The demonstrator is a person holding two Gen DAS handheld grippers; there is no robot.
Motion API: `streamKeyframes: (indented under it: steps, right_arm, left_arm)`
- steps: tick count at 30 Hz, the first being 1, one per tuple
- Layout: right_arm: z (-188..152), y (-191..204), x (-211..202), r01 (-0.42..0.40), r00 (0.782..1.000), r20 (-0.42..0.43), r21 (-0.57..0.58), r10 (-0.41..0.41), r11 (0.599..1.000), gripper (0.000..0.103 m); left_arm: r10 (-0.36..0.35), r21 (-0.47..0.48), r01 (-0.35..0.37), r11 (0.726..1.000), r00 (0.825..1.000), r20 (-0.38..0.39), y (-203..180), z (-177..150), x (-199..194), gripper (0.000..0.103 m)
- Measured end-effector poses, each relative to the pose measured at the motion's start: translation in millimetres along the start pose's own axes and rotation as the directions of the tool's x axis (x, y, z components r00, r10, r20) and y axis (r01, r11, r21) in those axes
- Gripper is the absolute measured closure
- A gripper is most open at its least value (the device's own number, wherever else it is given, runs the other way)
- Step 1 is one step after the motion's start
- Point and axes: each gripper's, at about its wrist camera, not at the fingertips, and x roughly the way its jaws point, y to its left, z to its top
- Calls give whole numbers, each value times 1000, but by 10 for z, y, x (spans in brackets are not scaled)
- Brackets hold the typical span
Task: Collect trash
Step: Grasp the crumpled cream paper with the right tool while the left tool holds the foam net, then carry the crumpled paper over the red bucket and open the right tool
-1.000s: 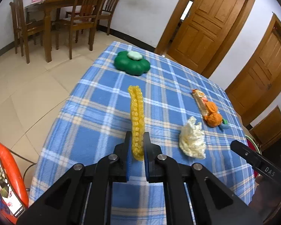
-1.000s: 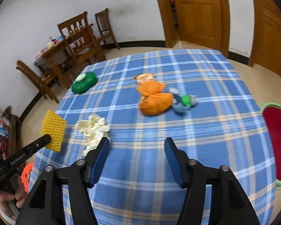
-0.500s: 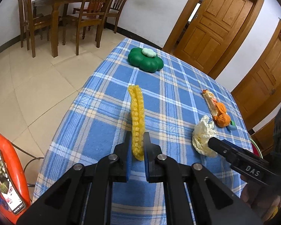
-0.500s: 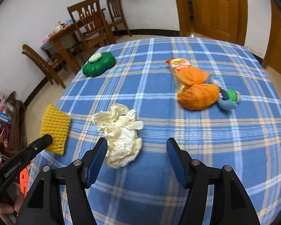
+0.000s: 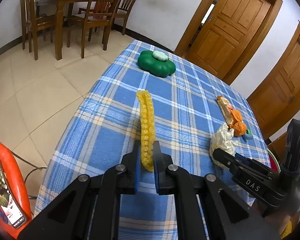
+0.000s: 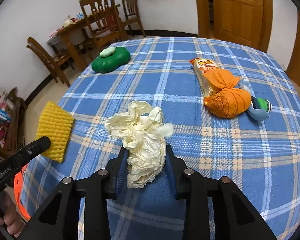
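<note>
My left gripper (image 5: 147, 156) is shut on a yellow foam net (image 5: 146, 128) and holds it edge-up over the blue checked table (image 5: 110, 120); the net also shows in the right wrist view (image 6: 54, 130). My right gripper (image 6: 146, 166) has its jaws closed in on both sides of a crumpled cream paper wad (image 6: 144, 140), which lies on the cloth; the wad also shows in the left wrist view (image 5: 223, 142). An orange snack wrapper (image 6: 218, 88) lies further right.
A green flower-shaped box (image 6: 111, 60) sits at the table's far left corner. A small green and blue object (image 6: 260, 108) lies by the wrapper. An orange bin (image 5: 8, 180) stands on the floor to the left. Wooden chairs (image 5: 98, 16) and doors (image 5: 230, 30) stand behind.
My right gripper moved left and forward to the paper wad and its jaws narrowed around it. My left gripper kept hold of the foam net and drifted slightly.
</note>
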Motion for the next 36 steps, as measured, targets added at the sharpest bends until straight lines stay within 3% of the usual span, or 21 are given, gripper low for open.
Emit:
streamKeyframes:
  steps: [12, 23, 36]
  right_arm:
    - [-83, -177, -318, -23, 998, 57, 26, 21, 999, 76]
    - [-212, -632, -861, 28, 991, 126, 131, -45, 991, 75]
    - [-455, -1350, -1406, 139, 968, 161, 303, -194, 943, 75]
  left_arm:
    - [-45, 55, 45, 997, 999, -10, -313, 10, -23, 93]
    - [-135, 140, 139, 980, 990, -40, -834, 26, -31, 93]
    - [-266, 273, 292, 917, 956, -126, -1711, 53, 76, 93]
